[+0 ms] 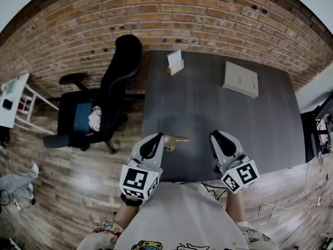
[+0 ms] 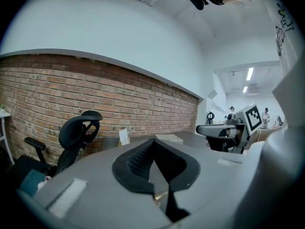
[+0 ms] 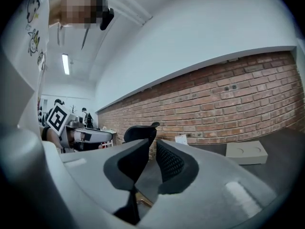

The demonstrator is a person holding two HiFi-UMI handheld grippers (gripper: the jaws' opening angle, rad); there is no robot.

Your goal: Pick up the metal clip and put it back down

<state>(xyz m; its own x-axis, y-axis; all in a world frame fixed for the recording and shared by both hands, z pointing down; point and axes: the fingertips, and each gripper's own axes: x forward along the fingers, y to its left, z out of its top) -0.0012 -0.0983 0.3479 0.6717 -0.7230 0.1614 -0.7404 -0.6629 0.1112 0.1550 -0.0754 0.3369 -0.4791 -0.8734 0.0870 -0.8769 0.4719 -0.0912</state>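
Observation:
The metal clip is a small brass-coloured piece lying flat on the dark table near its front edge. My left gripper hovers just to the clip's left, shut, its pads meeting with nothing between them. A sliver of the clip shows below the jaws in the left gripper view. My right gripper is off to the clip's right, clear of it. Its jaws stand a narrow gap apart and hold nothing. A glint of the clip shows low in that gap.
A black office chair stands at the table's left side. A small card stand and a flat pale box sit at the table's far edge by the brick wall. Cables lie on the floor at the right.

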